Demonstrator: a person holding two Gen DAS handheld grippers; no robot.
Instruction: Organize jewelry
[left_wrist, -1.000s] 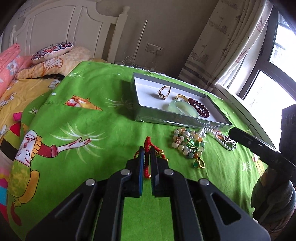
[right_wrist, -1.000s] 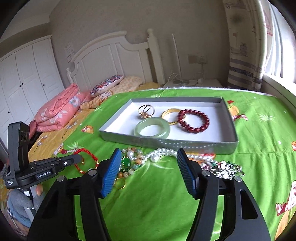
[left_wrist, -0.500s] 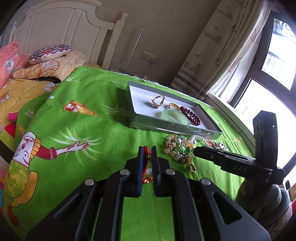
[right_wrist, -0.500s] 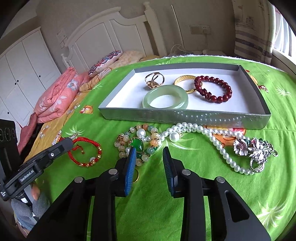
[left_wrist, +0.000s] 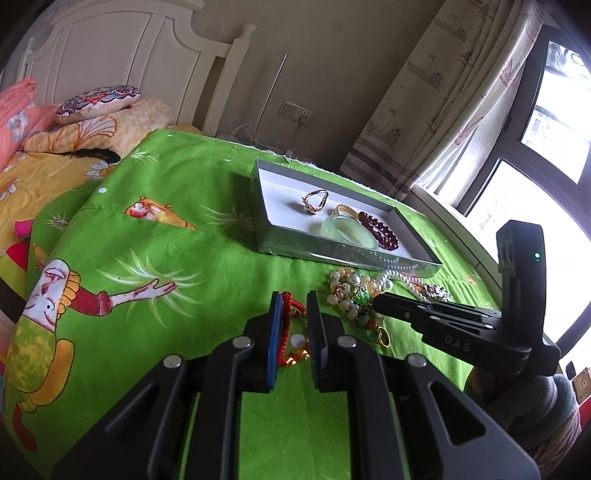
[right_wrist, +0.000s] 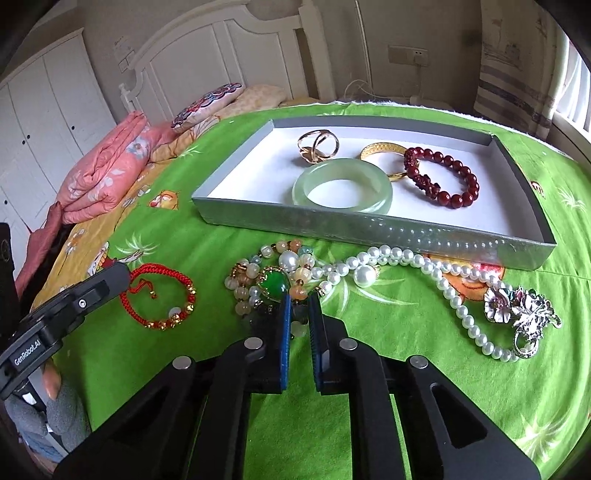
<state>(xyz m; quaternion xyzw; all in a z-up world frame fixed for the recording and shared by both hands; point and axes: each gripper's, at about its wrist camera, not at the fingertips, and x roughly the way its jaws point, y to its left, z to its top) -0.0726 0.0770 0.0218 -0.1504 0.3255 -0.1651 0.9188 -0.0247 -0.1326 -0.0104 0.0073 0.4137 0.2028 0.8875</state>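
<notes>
Right gripper dropped and clamps the bead bracelet, left gripper opening around red bracelet; tangled pearl necklace may drag

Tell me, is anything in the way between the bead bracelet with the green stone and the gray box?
Yes. The pearl necklace lies across the green cloth between the bead bracelet and the gray box, along the box's near wall. The right gripper has closed on the bracelet, so it must lift over both.

Green cartoon-print bedspread under grey tray, pearl necklace, red cord bracelet.
</notes>
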